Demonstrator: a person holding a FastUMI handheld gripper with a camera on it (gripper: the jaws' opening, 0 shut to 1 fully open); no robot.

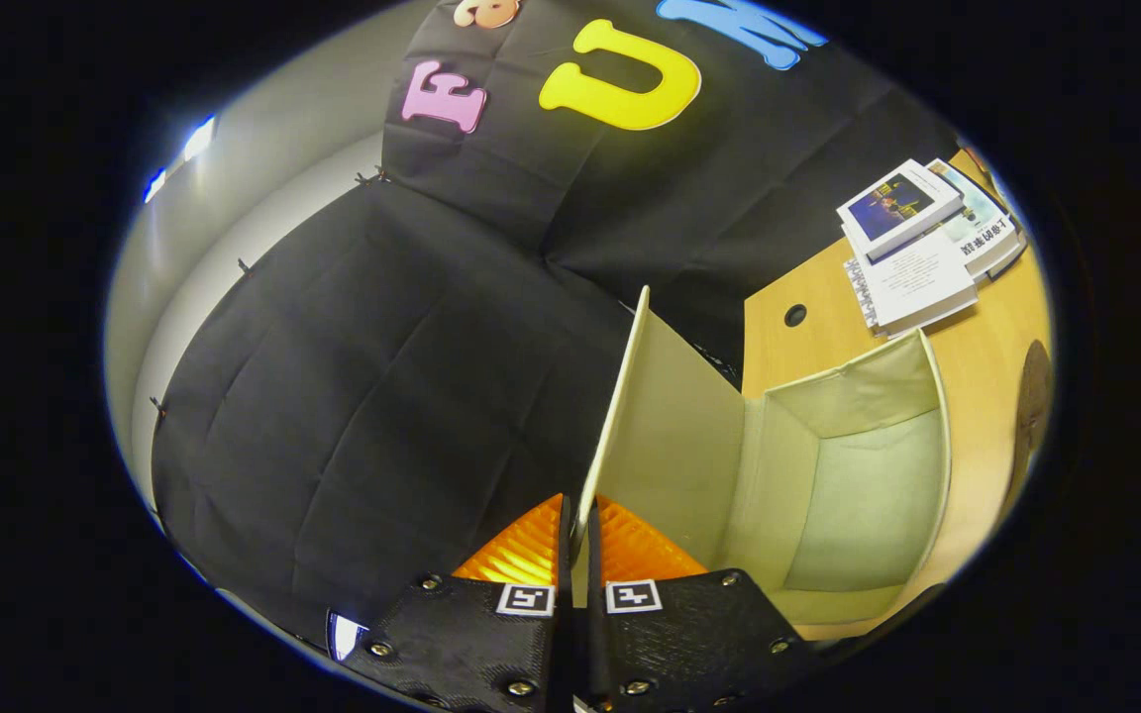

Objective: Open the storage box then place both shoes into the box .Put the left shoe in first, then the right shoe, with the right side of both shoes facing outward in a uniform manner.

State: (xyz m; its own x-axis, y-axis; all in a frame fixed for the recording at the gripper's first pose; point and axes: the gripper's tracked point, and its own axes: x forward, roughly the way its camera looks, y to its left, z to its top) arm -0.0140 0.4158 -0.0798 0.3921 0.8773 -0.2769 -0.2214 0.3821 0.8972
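Gripper view has the gripper (pixel 578 540) pinched tight on the lid (pixel 665 416) of the storage box (pixel 868 495), the flap standing edge-on straight ahead while the open cavity lies off to the right on the table (pixel 808 342).

The gripper (pixel 578 540) has its jaws pinched on the raised lid (pixel 660 416) of the storage box (pixel 858 495). The box stands open on the wooden surface (pixel 808 347), with stacked books (pixel 917 248) beyond it.

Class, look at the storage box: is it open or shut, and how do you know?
Open. The gripper is shut on the raised lid, and the storage box shows its bare interior; no shoes inside.
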